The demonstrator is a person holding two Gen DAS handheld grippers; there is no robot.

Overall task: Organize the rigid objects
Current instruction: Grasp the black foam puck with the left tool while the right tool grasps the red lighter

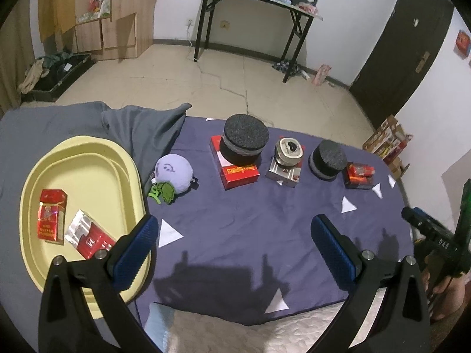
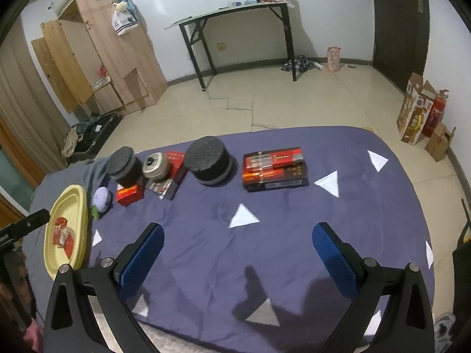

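A yellow oval tray (image 1: pixel 88 158) (image 2: pixel 76 200) at the left holds two red cigarette packs (image 1: pixel 51 214) (image 1: pixel 88 236). Along the far side of the purple cloth, a black foam puck (image 1: pixel 245 138) (image 2: pixel 123 164) sits on a red box (image 1: pixel 238 173). A round tin (image 1: pixel 287 147) (image 2: pixel 154 163) rests on a flat box. A second black puck (image 1: pixel 328 158) (image 2: pixel 209 161) stands beside a red-and-black box stack (image 1: pixel 359 175) (image 2: pixel 275 169). My left gripper (image 1: pixel 234 241) hovers open over the near cloth, its left finger over the tray rim. My right gripper (image 2: pixel 238 250) is open above bare cloth.
A purple plush ball with a green tag (image 1: pixel 173 173) (image 2: pixel 101 198) lies between tray and boxes. Grey bedding (image 1: pixel 138 120) is bunched behind the tray. The floor beyond holds a black folding table (image 1: pixel 253 8), a wardrobe (image 2: pixel 117 44) and cardboard boxes (image 2: pixel 415 111).
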